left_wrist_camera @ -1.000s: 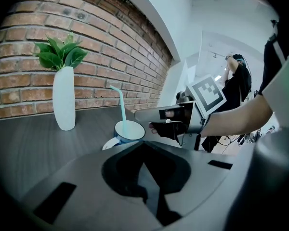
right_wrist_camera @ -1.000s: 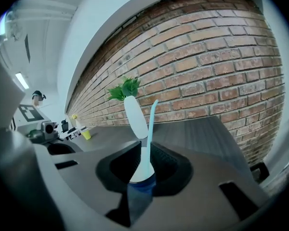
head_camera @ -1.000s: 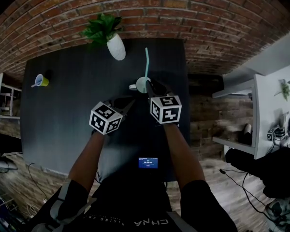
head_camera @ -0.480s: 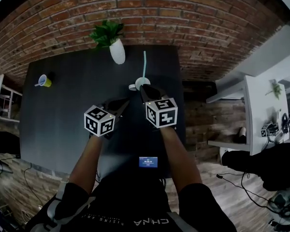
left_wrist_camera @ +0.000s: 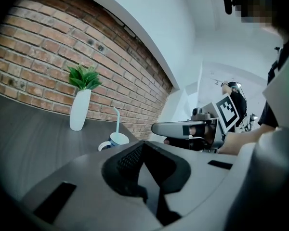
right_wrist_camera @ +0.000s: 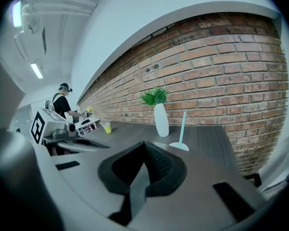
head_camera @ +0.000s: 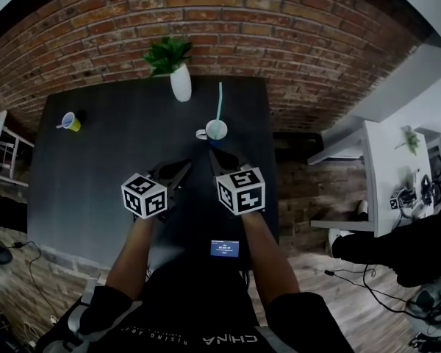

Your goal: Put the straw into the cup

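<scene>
The teal straw [head_camera: 220, 100] stands in the white cup [head_camera: 216, 130], near the right edge of the desk [head_camera: 95, 175] and toward its far side. The left gripper [head_camera: 184, 166] and right gripper [head_camera: 212, 155] hang short of the cup, each with jaws pressed together on nothing. A white vase [head_camera: 181, 85] stands by the far edge.

The right gripper [right_wrist_camera: 144, 146] has its jaws closed together, with nothing between them. Beyond them on the dark table [right_wrist_camera: 209, 139] is the cup [right_wrist_camera: 178, 147], with the teal straw [right_wrist_camera: 182, 125] standing in it. Farther left, a white vase [right_wrist_camera: 161, 120] of green leaves stands by the brick wall [right_wrist_camera: 221, 71]. The left gripper [right_wrist_camera: 98, 145] shows at near left, and a yellow cup [right_wrist_camera: 106, 127] sits far left.
</scene>
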Available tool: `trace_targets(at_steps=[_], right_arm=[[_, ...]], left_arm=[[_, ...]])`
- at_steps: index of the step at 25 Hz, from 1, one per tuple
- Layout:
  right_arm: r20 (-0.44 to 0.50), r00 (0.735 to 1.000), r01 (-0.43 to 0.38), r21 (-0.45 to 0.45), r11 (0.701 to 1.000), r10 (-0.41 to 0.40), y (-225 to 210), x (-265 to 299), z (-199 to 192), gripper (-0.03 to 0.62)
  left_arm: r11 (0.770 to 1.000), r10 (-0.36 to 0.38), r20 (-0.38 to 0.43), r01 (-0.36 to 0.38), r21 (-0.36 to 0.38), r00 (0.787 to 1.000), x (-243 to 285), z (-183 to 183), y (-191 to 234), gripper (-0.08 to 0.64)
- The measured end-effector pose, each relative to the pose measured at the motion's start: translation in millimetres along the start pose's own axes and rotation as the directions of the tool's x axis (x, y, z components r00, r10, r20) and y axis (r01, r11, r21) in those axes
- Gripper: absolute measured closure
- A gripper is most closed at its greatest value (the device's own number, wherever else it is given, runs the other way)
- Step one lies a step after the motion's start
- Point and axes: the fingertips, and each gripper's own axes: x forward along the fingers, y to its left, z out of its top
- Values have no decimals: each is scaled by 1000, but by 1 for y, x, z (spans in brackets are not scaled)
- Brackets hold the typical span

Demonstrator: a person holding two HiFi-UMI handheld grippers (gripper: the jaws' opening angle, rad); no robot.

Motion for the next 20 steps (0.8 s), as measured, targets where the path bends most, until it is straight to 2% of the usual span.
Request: trace_targets(at_steps=[11, 16, 20], right_arm=[[-10, 1000, 2, 20, 1000, -2, -8, -31, -21, 588], [-25, 1000, -7, 18, 1000, 7, -22, -57, -39, 588], [-11, 1000, 2, 34, 999, -2, -26, -82, -45, 588]], left_arm=[[1000, 0, 8, 0, 13, 1000, 0, -11, -25, 558], [1000, 23, 1, -23, -6, 1000, 11, -30, -53, 558], [1000, -3, -31, 4, 12, 1000, 14, -40, -78, 558]])
